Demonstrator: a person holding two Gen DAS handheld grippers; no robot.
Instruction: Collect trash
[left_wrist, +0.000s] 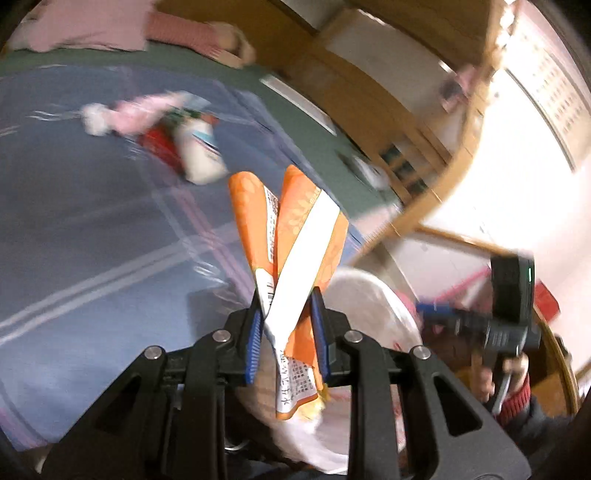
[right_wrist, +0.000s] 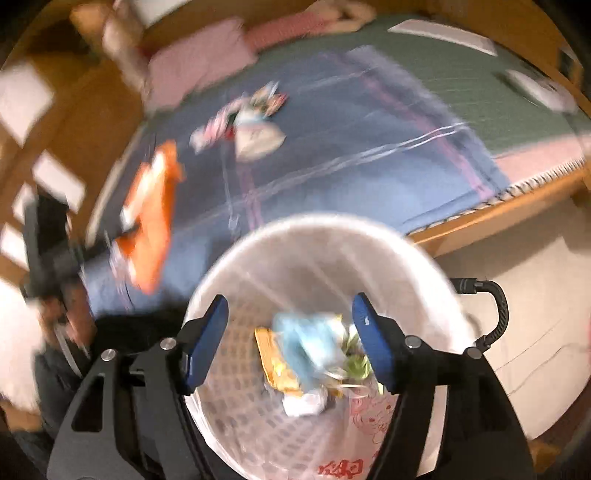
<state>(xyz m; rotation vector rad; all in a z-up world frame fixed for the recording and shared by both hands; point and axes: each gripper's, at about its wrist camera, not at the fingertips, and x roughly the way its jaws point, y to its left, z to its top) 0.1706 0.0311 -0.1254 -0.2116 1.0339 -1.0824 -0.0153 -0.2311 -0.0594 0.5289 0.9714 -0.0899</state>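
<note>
My left gripper (left_wrist: 286, 317) is shut on an orange and white snack wrapper (left_wrist: 295, 236), held above the blue bed cover near the white trash bin (left_wrist: 373, 295). The wrapper also shows blurred in the right wrist view (right_wrist: 151, 218). My right gripper (right_wrist: 290, 332) is open and empty, right over the white bin (right_wrist: 258, 266). Inside the bin lie a blue wrapper (right_wrist: 314, 343), a yellow one (right_wrist: 275, 363) and a green one (right_wrist: 356, 363). More wrappers (left_wrist: 195, 147) lie in a pile on the bed; they also show in the right wrist view (right_wrist: 251, 122).
The bed has a blue cover (left_wrist: 74, 221) over a green sheet (right_wrist: 461, 81), with pink pillows (right_wrist: 199, 62) at its head. A wooden bed frame (right_wrist: 498, 218) borders it. Wooden shelves (left_wrist: 388, 122) stand beside the bed. The bin sits on pale floor (right_wrist: 535, 332).
</note>
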